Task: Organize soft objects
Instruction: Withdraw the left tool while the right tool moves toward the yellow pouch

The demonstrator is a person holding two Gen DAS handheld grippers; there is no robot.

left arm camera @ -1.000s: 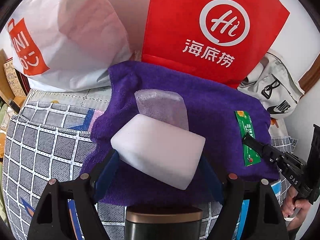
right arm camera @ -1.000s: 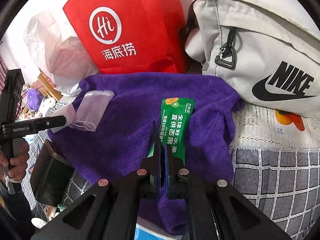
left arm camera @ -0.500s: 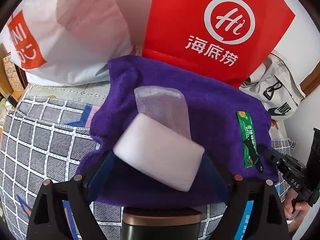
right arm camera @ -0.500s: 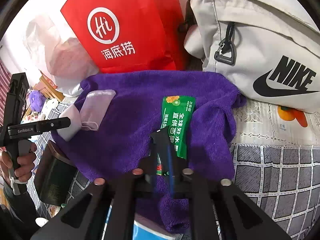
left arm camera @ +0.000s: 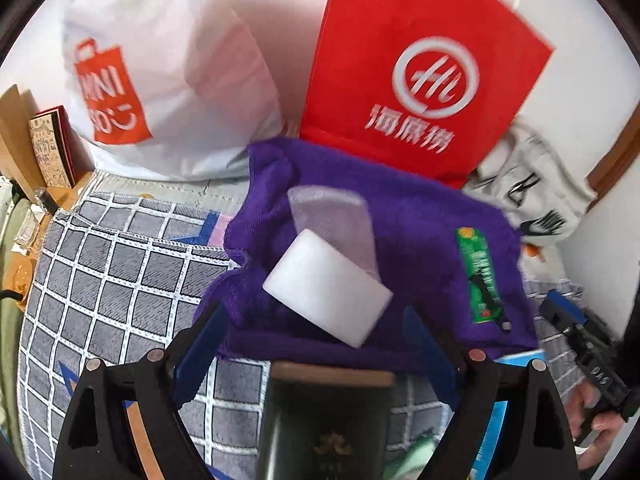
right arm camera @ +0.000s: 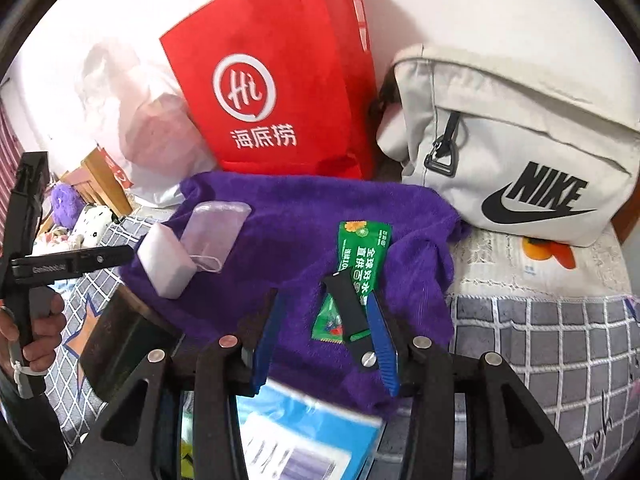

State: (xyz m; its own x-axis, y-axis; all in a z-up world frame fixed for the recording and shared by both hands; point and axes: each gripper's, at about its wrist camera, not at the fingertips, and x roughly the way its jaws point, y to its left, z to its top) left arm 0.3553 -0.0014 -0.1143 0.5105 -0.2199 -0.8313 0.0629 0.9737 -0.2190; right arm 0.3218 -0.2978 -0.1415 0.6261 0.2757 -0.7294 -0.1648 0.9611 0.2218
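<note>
1. Standing wide apart, the jaws of the left gripper (left arm camera: 316, 344) hold nothing; the white foam block (left arm camera: 326, 296) lies just beyond them on the purple towel (left arm camera: 420, 232).
2. The jaws of the right gripper (right arm camera: 324, 334) have just been opening and now stand partly apart over the towel, empty, with a black folding tool (right arm camera: 350, 312) and the green sachet (right arm camera: 360, 256) between them, untouched.
3. A dark green tin (left arm camera: 324, 424) and a blue booklet (right arm camera: 304, 432) sit nearest, under the towel's front edge.
4. A clear pouch (left arm camera: 332, 220) lies behind the block on the towel.
5. Farther back stand a red bag (right arm camera: 280, 92), a white plastic bag (left arm camera: 160, 80) and a grey Nike bag (right arm camera: 520, 152).
</note>
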